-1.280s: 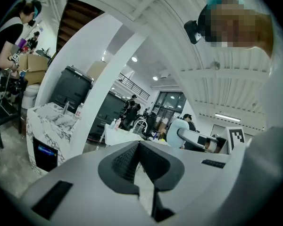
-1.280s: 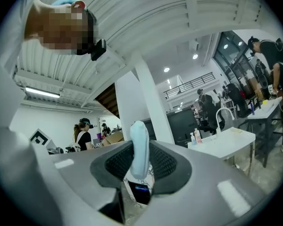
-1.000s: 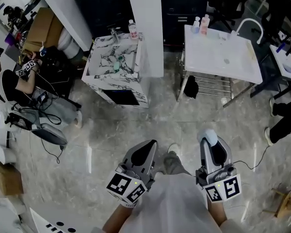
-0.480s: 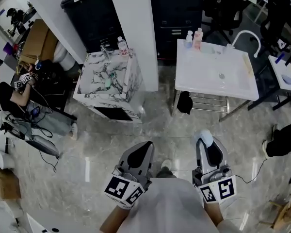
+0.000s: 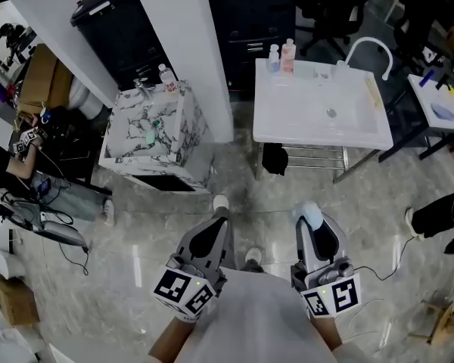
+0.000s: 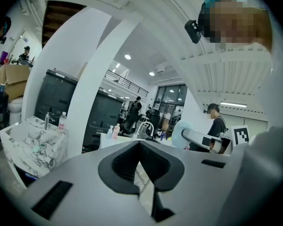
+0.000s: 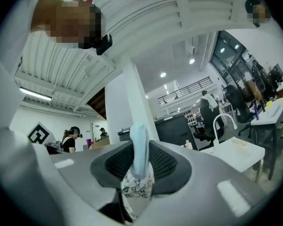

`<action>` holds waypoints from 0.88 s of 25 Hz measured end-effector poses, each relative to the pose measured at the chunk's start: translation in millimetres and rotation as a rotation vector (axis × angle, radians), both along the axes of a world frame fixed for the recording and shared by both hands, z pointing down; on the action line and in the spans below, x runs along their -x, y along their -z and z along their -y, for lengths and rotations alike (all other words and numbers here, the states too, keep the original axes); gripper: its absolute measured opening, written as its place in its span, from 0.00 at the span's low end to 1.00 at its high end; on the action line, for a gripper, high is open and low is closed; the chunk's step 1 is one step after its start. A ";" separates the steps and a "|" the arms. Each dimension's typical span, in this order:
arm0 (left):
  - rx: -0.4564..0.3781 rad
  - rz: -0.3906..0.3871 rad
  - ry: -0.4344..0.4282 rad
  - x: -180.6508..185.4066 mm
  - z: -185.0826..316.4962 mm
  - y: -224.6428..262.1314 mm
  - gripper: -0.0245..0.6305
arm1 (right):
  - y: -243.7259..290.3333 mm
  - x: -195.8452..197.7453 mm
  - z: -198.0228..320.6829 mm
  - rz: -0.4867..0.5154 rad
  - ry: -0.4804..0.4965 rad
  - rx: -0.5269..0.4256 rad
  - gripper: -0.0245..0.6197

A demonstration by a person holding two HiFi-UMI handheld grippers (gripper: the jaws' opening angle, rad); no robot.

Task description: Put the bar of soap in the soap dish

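A pale blue bar of soap (image 7: 138,142) stands on edge between the jaws of my right gripper (image 7: 140,150), which is shut on it. In the head view the soap (image 5: 311,213) pokes out past that gripper's (image 5: 311,219) tip, low and right of centre, over the floor. My left gripper (image 5: 218,219) is beside it, shut with nothing in it; its tips meet in the left gripper view (image 6: 139,144). A marble sink cabinet (image 5: 178,157) with a small green item (image 5: 153,131) in its basin stands ahead to the left. I cannot make out a soap dish for sure.
A white sink table (image 5: 287,127) with a curved tap (image 5: 367,48) and small bottles (image 5: 281,56) stands ahead to the right. A white pillar (image 5: 185,44) rises between the two sinks. A water bottle (image 5: 166,74) sits on the marble unit. A person (image 5: 19,161) sits at far left.
Both grippers have moved forward over the floor toward the sinks, which now sit nearer and further left in the head view. The soap stays held in the right gripper.
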State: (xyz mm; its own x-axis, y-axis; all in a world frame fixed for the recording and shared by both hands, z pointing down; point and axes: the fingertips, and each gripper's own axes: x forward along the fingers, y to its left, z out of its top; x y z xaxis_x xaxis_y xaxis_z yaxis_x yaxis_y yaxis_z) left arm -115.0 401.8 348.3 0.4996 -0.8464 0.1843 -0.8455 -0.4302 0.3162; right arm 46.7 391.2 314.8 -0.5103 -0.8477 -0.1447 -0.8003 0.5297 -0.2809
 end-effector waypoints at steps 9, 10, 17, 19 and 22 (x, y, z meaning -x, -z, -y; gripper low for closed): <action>-0.034 -0.012 -0.065 -16.2 52.9 1.7 0.05 | -8.9 -7.4 35.1 -0.002 -0.049 0.002 0.22; -0.031 -0.018 -0.076 -18.6 60.5 -0.6 0.05 | -9.5 -7.8 41.3 -0.009 -0.054 0.002 0.22; -0.023 -0.039 -0.130 -25.3 127.5 -3.1 0.05 | -11.8 -3.6 104.2 -0.060 -0.091 0.014 0.22; -0.012 -0.046 -0.130 -19.0 151.4 -6.2 0.05 | -13.2 2.0 128.2 -0.061 -0.093 0.024 0.22; 0.000 -0.061 -0.129 -7.7 191.3 -8.1 0.05 | -13.2 11.1 166.6 -0.070 -0.099 0.034 0.22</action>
